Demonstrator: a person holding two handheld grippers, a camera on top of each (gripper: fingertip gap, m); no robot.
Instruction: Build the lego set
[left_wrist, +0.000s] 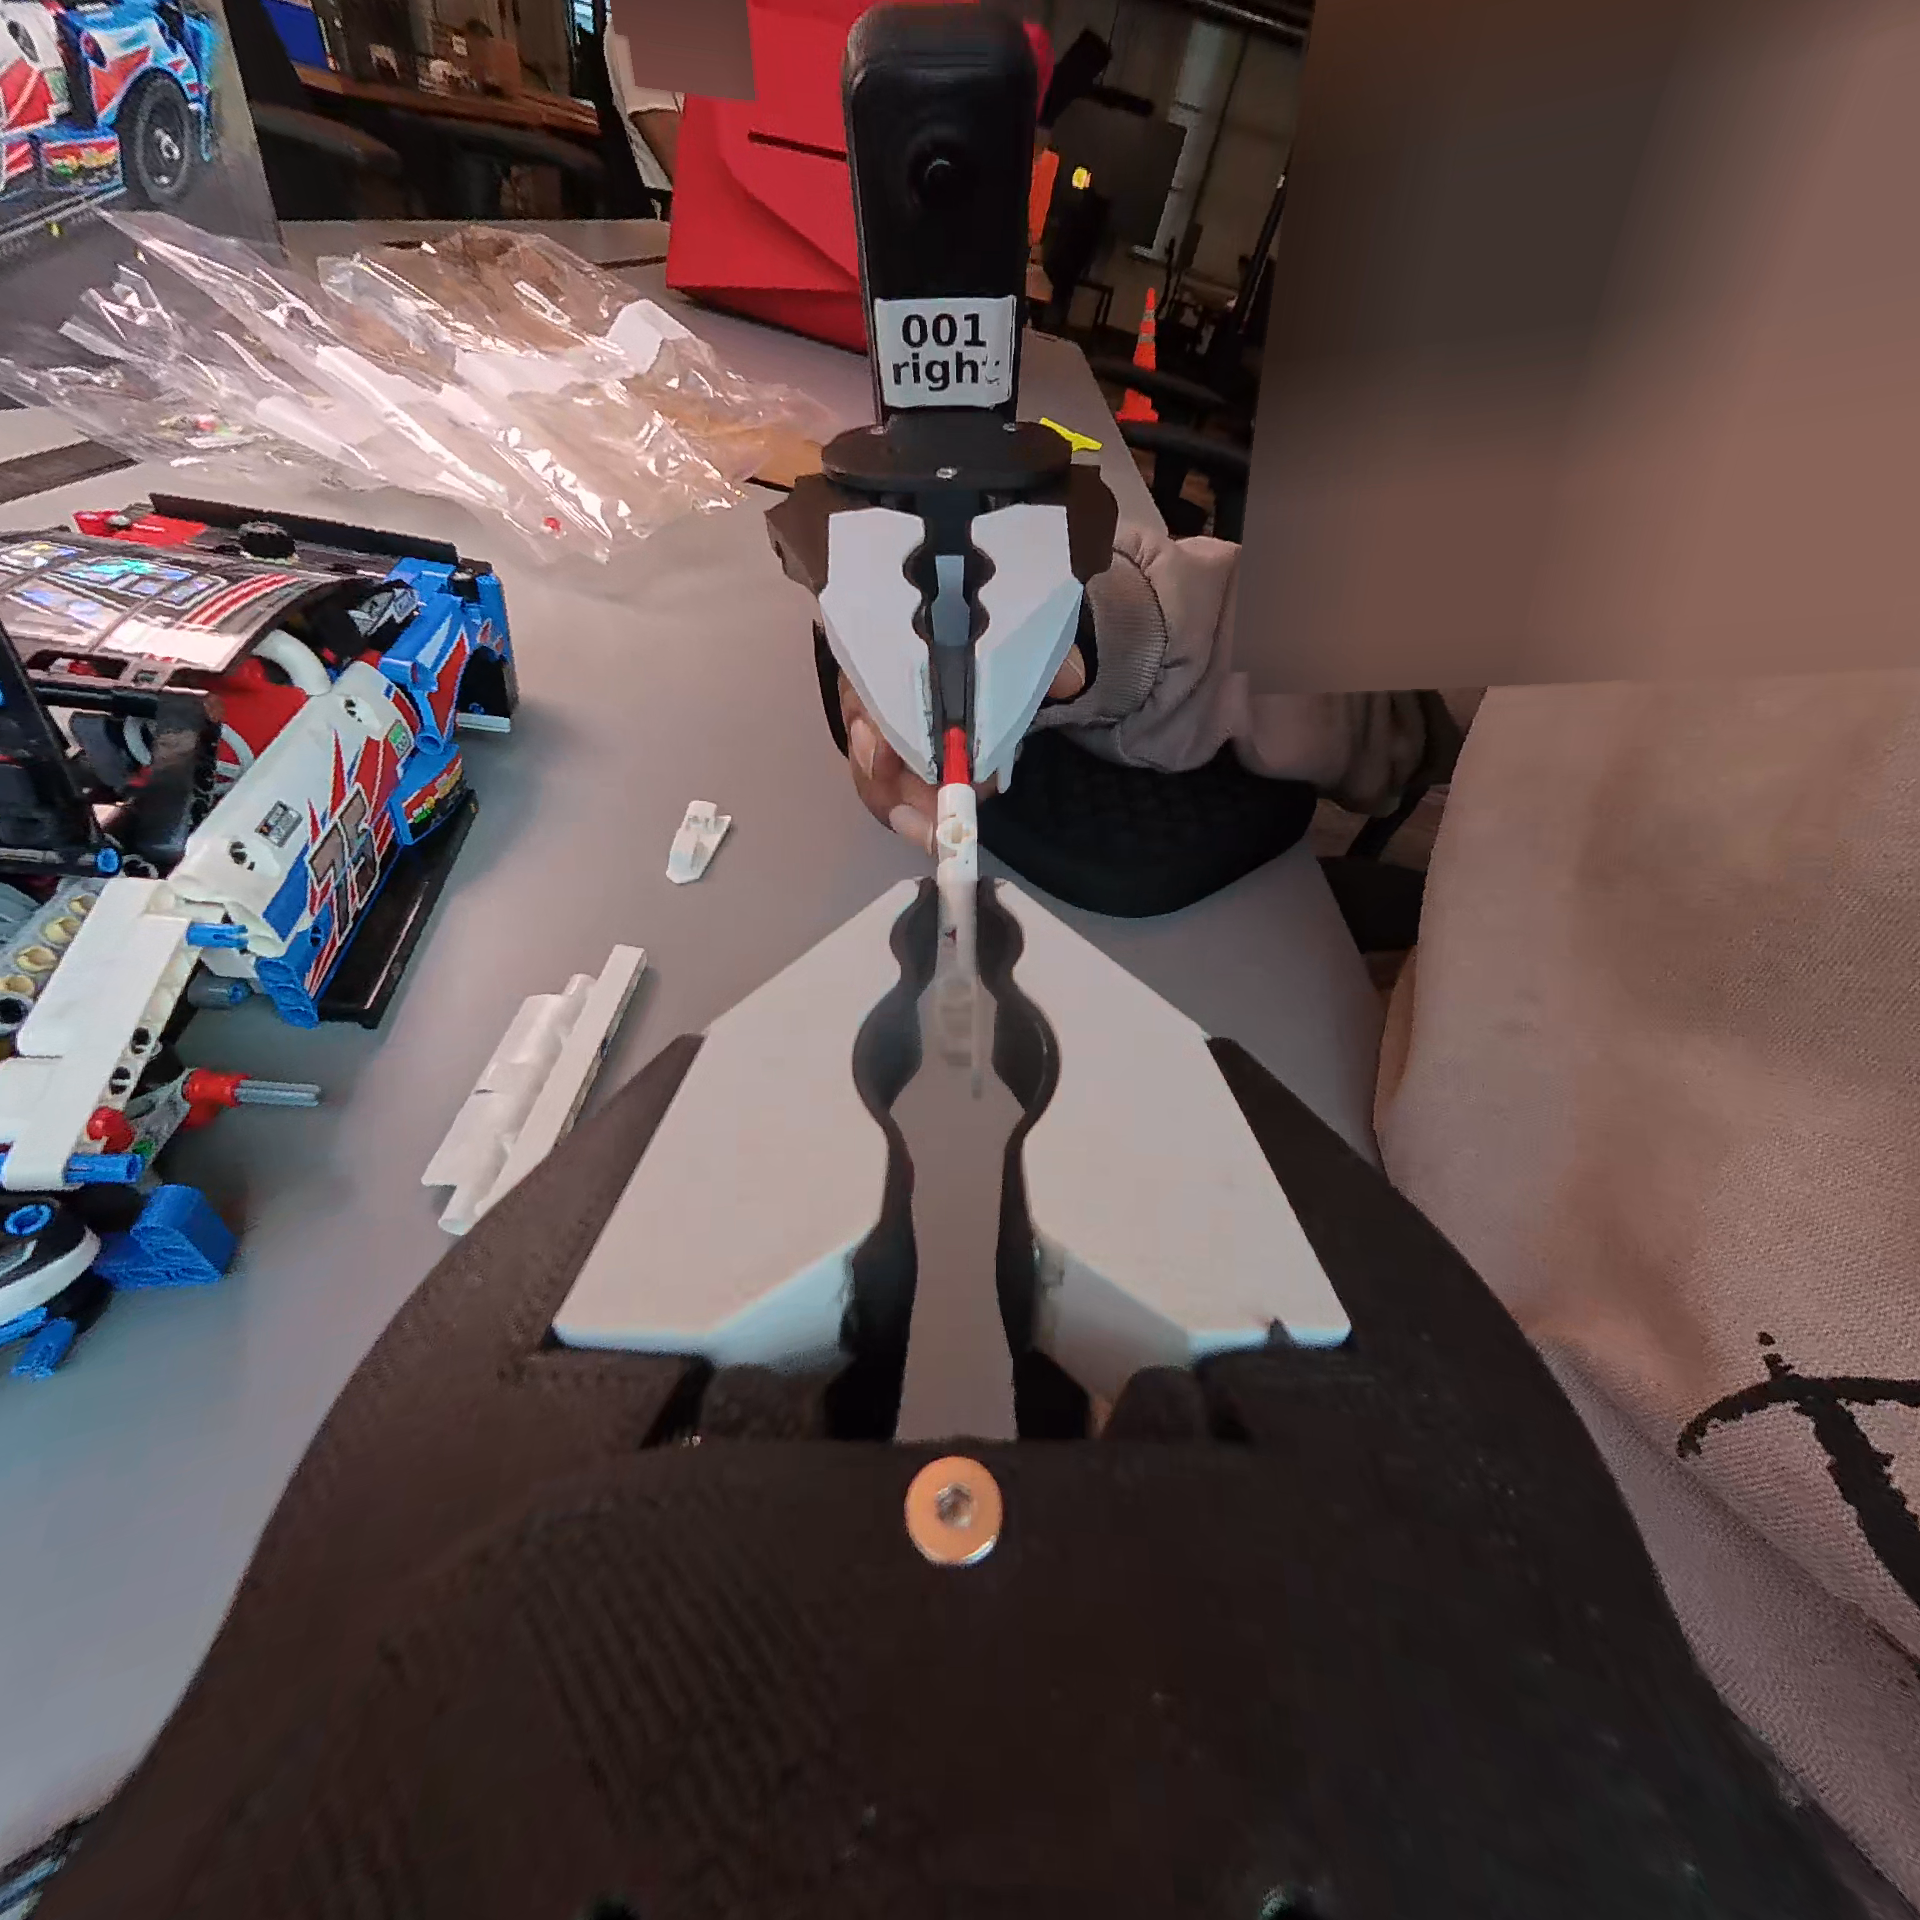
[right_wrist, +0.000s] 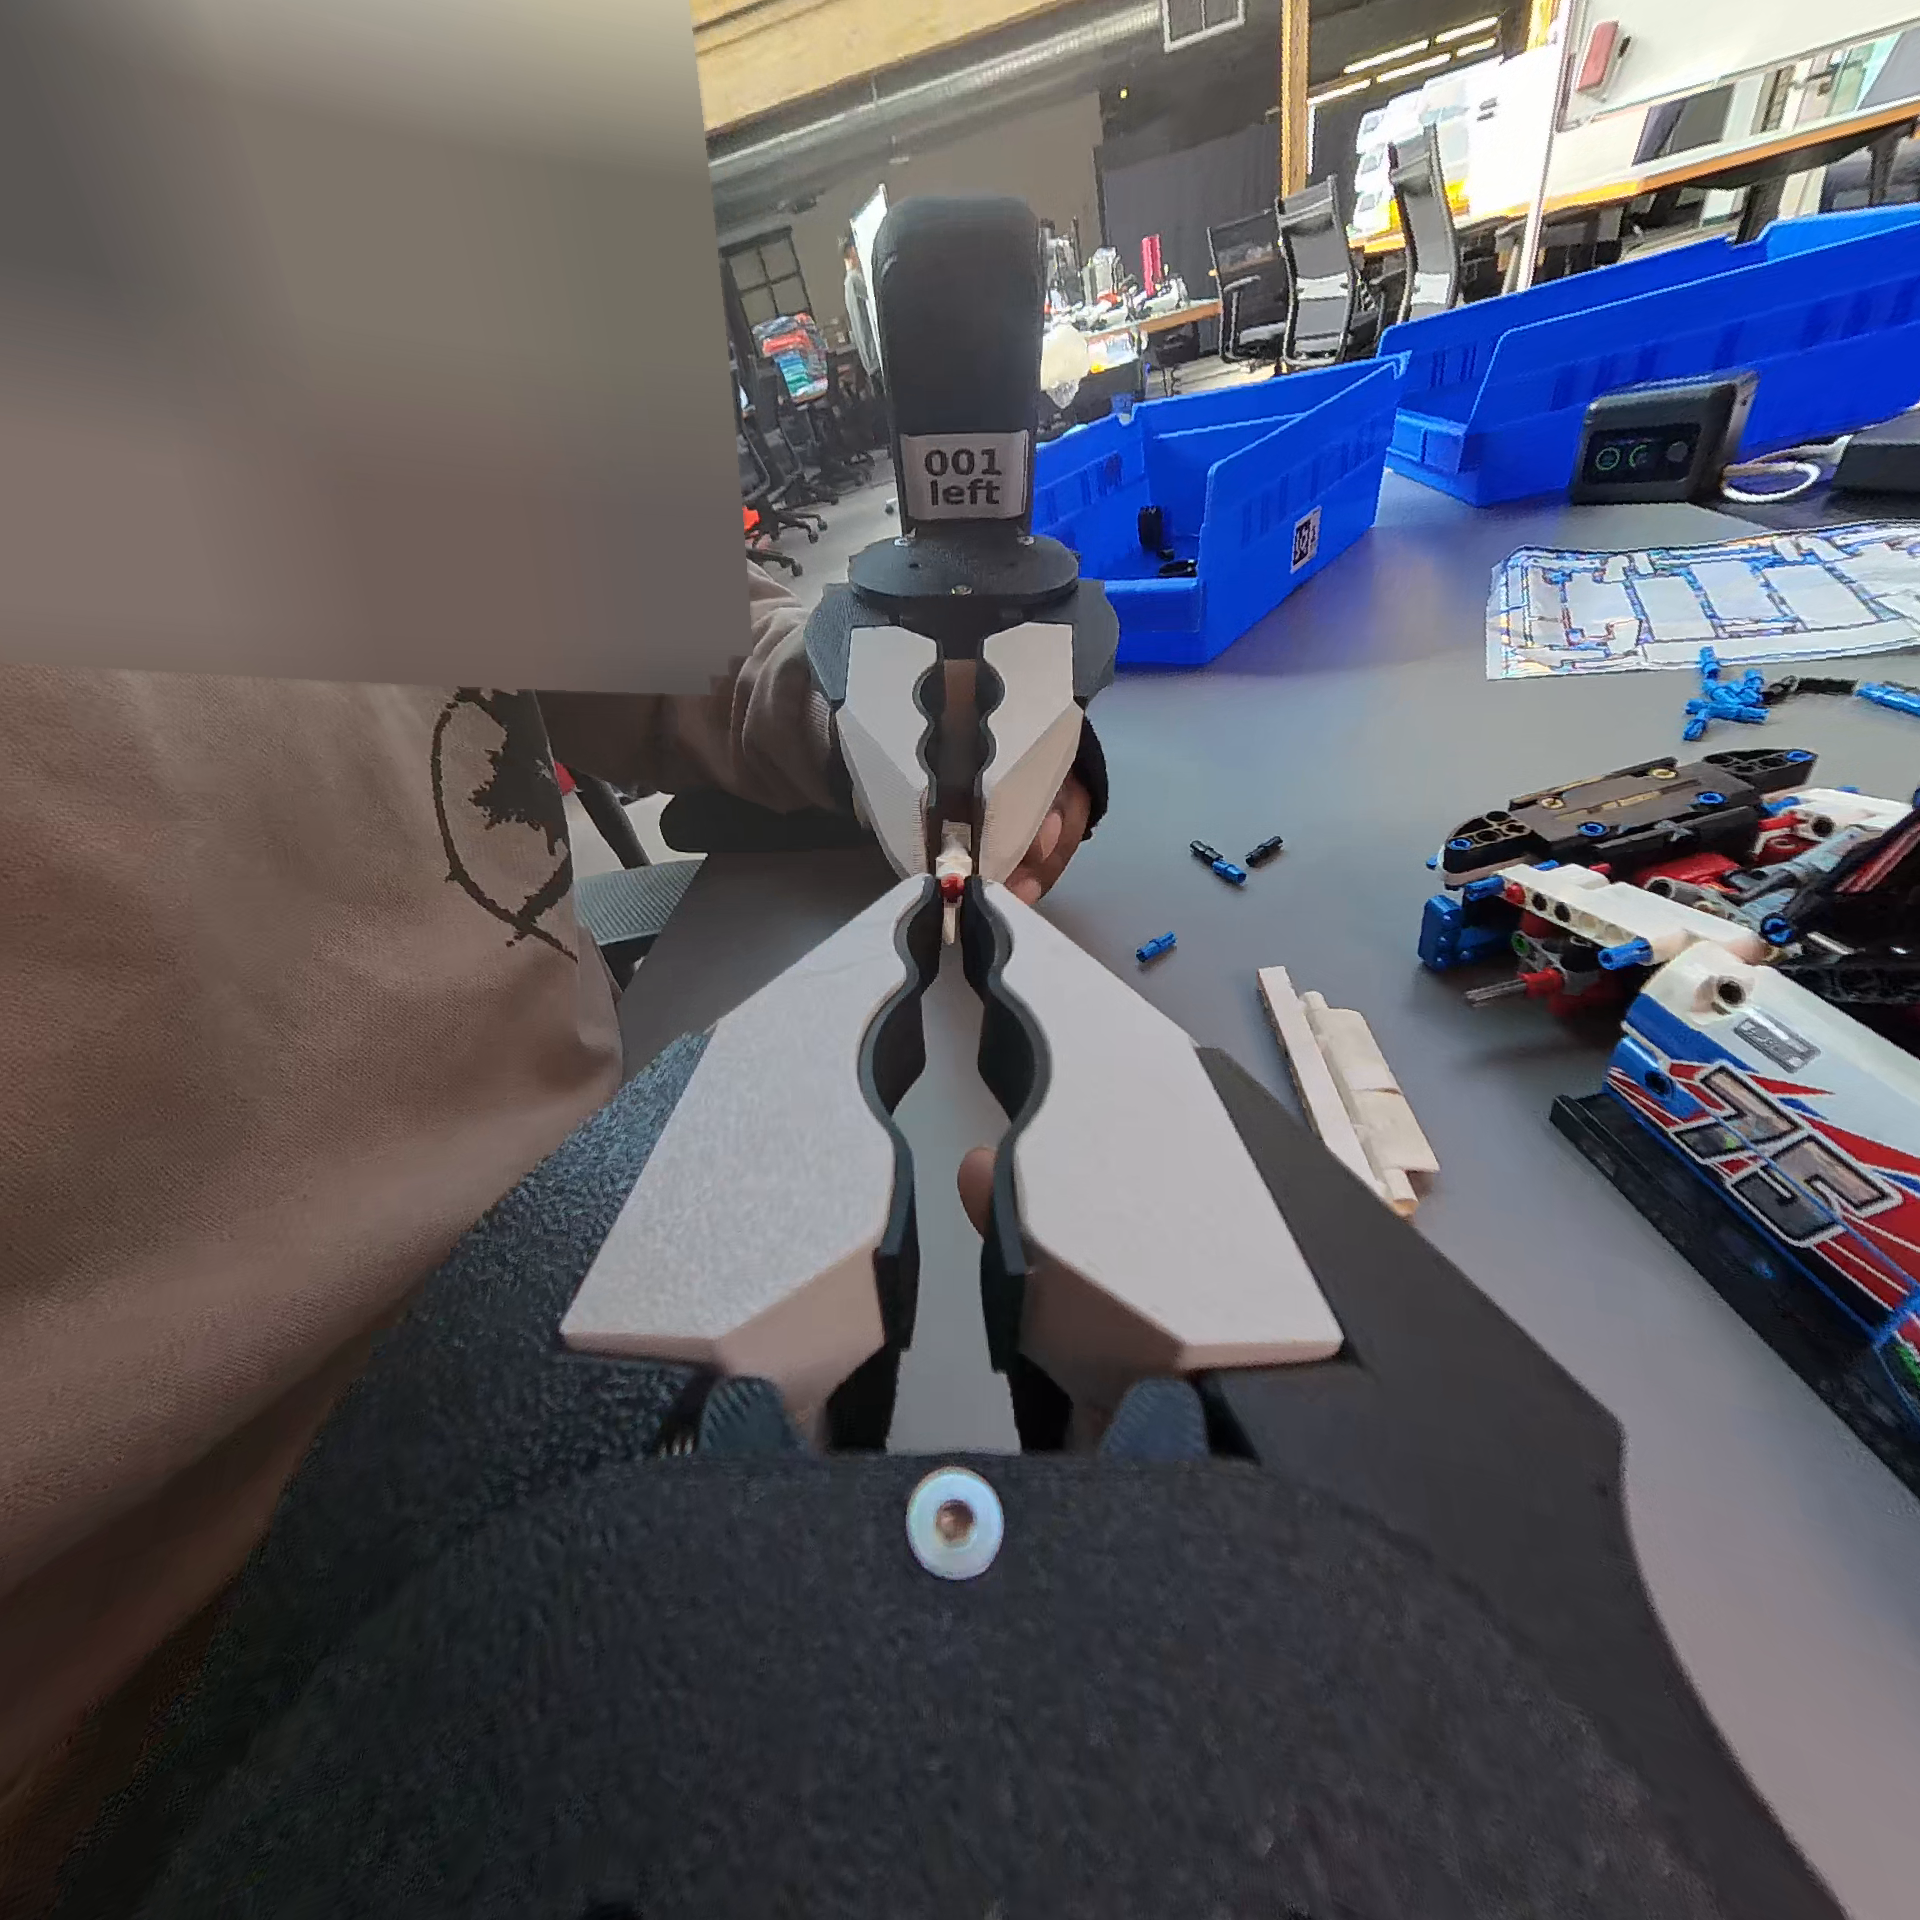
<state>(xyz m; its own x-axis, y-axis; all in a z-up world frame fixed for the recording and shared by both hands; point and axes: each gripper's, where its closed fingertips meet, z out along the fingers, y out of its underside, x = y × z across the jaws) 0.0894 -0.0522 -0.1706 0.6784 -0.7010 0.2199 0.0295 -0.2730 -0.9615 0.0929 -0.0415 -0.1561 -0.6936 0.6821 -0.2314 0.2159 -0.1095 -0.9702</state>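
My left gripper (left_wrist: 954, 891) is shut on a thin white lego piece (left_wrist: 957, 844) that sticks out past its tips. My right gripper (left_wrist: 962, 777) faces it tip to tip, shut on a short red pin (left_wrist: 956, 752). The pin's end meets the white piece, above the table's near edge. In the right wrist view, my right gripper (right_wrist: 948, 891) holds the red pin (right_wrist: 951, 886) against the white piece (right_wrist: 951, 860) in the left gripper (right_wrist: 951, 844). The part-built blue, white and red lego car (left_wrist: 322, 790) stands on the table; it also shows in the right wrist view (right_wrist: 1714, 997).
Loose white pieces (left_wrist: 540, 1081) (left_wrist: 698, 840) lie between the car and the grippers. Clear plastic bags (left_wrist: 416, 364) and a red box (left_wrist: 769, 187) are behind. Blue bins (right_wrist: 1247, 499), an instruction sheet (right_wrist: 1704, 597) and scattered small pins (right_wrist: 1231, 857) lie on the table. The person's torso is close. Left and right tips are no more than a few centimetres apart.
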